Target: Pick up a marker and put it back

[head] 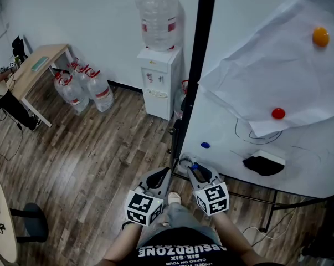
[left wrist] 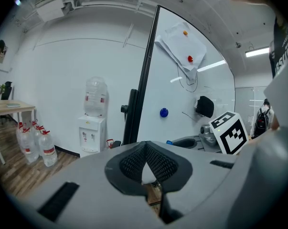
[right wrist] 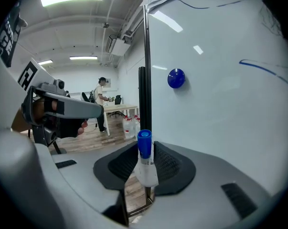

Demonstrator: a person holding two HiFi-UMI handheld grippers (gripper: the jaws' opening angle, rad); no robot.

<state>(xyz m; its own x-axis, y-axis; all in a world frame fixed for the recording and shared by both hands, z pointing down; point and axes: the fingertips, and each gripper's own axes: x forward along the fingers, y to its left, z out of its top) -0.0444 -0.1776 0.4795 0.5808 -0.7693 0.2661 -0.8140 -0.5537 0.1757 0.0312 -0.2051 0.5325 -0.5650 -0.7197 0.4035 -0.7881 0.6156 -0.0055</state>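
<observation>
One white marker (right wrist: 145, 168), blue cap | right gripper (right wrist: 144, 148) jaws clamp it | left gripper (left wrist: 146, 147) jaws closed

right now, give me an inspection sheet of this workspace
surface: whiteboard, blue scribbles, paper sheet held by orange magnet and red magnet
job's things: blue-capped marker clamped between the right fingers
clutter: black eraser and blue magnet on the board
grippers: left gripper shut, empty; right gripper shut on the marker
cables: thin cable on the floor by the board's foot
surroundings: water dispenser, water bottles, desk
</observation>
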